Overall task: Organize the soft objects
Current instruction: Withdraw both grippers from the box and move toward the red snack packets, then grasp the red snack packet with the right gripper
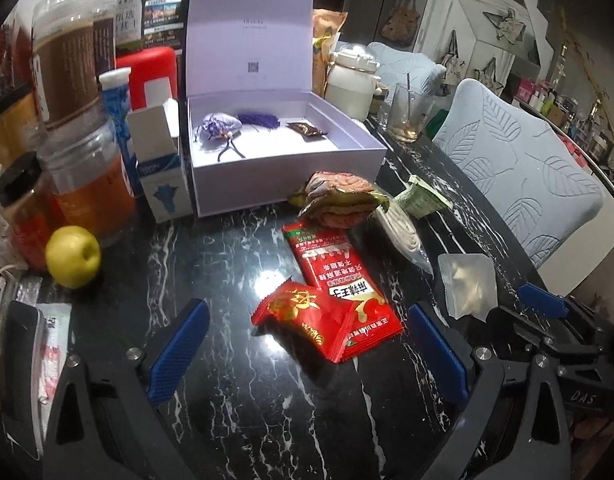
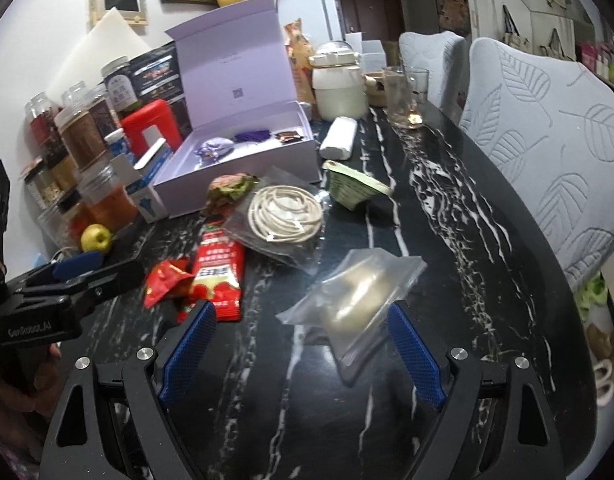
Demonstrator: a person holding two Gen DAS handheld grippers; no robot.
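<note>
Two grippers hover over the table (image 1: 235, 400), both spread wide and empty. The left gripper (image 1: 307, 344) frames red packets (image 1: 339, 300). The right gripper (image 2: 303, 344) frames a clear pouch (image 2: 355, 296).

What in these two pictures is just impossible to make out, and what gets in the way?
- Clear bag, right wrist view: its pale contents are blurred behind glossy plastic.
- Open lavender box, left wrist view: its front wall hides part of the floor; the dark packet inside is too small to identify.
- Long red packet, left wrist view: the small red packet covers one corner.
- Jars, left wrist view: cut off by the dark lens edge.
</note>
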